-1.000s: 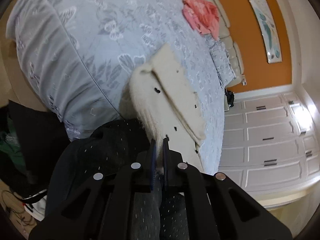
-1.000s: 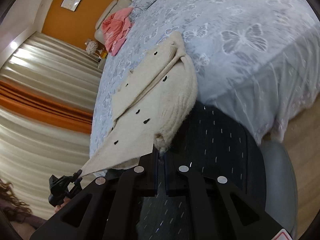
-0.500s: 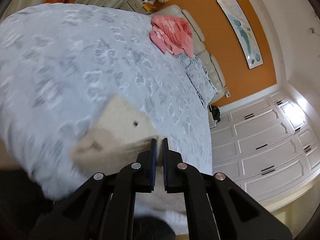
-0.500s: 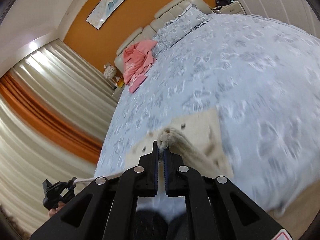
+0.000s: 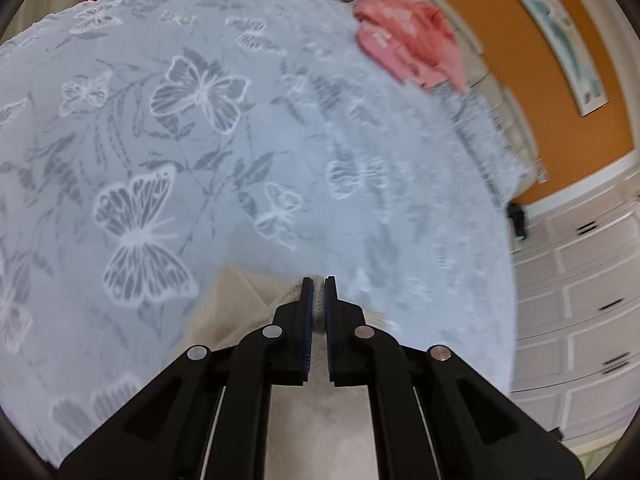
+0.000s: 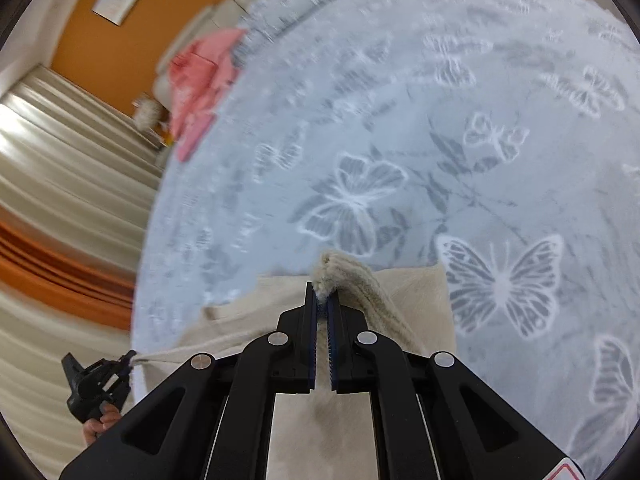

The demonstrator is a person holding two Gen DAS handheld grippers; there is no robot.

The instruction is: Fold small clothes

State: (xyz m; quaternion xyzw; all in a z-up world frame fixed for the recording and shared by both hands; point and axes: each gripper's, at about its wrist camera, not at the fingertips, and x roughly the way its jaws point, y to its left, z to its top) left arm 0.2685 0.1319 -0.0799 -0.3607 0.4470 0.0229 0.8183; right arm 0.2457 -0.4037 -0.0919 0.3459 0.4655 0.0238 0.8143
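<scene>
A cream knitted garment (image 6: 404, 292) lies on the pale blue butterfly bedspread (image 6: 400, 140), stretched between both grippers. My right gripper (image 6: 322, 296) is shut on a ribbed cream edge of it, low over the bed. My left gripper (image 5: 319, 292) is shut on another cream edge (image 5: 236, 304) of the same garment, also low over the bedspread (image 5: 200, 140). In the right wrist view the left gripper (image 6: 100, 380) shows at the far left, with the garment's edge running to it. Most of the garment is hidden under the gripper bodies.
A pink garment (image 5: 408, 44) lies at the far end of the bed near the cream headboard (image 5: 500, 92); it also shows in the right wrist view (image 6: 200, 80). White cabinet doors (image 5: 592, 280) stand right of the bed. Curtains (image 6: 60, 168) hang on the left.
Both grippers have carried the cream garment up from the dark chair and forward onto the bed. The views now look down over the bedspread from close above.
</scene>
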